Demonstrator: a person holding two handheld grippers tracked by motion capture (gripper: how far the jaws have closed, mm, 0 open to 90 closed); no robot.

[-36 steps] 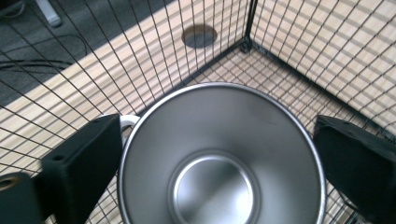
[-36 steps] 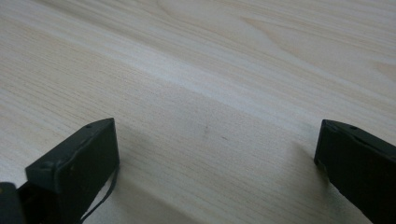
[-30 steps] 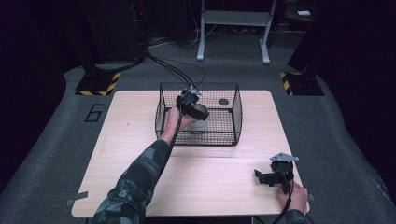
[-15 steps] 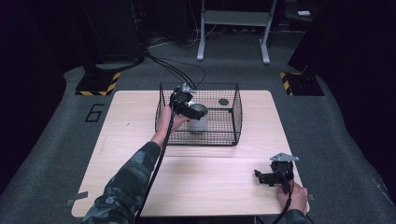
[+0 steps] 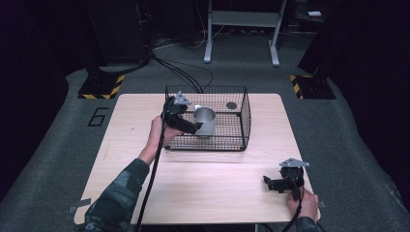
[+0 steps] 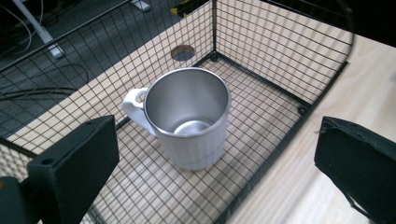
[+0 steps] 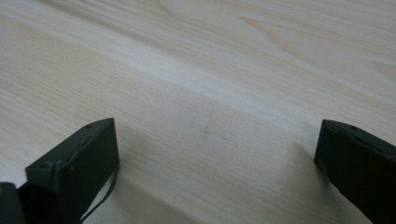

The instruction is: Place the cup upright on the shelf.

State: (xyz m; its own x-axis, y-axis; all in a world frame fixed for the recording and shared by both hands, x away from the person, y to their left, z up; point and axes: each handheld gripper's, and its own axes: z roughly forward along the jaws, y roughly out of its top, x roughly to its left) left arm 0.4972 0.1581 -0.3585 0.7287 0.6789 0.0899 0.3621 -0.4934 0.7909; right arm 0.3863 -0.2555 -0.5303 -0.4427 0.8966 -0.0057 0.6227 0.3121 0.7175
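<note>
**Steel mug stands in the wire basket, both grippers spread and empty**

Seen in the left gripper view, the left gripper (image 6: 215, 175) has its jaws spread wide, grasping nothing. Just beyond them, in line with the gap, the stainless steel mug (image 6: 189, 119) stands upright on the mesh floor of the black wire basket (image 6: 280, 42), its mouth open to the camera and its white handle (image 6: 133, 102) turned toward the left jaw. The left jaw hangs over the basket's inside; the right jaw hangs past the basket's near rim, over bare wood. That rim wire runs between the right jaw and the mug. Farther off, beyond the mug, a dark round cable hole (image 6: 183, 52) in the table (image 6: 364, 74) shows through the mesh near the far corner.

The high view adds what the close one cannot: the left gripper (image 5: 186, 123) is held at the basket's (image 5: 244, 121) left end, close beside the mug (image 5: 205, 121), with the person's left hand (image 5: 159, 135) and camouflage sleeve (image 5: 116, 198) behind it. Whether a jaw tip touches the mug there I cannot tell.

The right gripper (image 5: 278, 183) sits near the table's front right corner, well apart from the basket. In the right gripper view its jaws (image 7: 215, 172) are likewise released, with plain pale wood (image 7: 210, 84) between and ahead of them.
</note>
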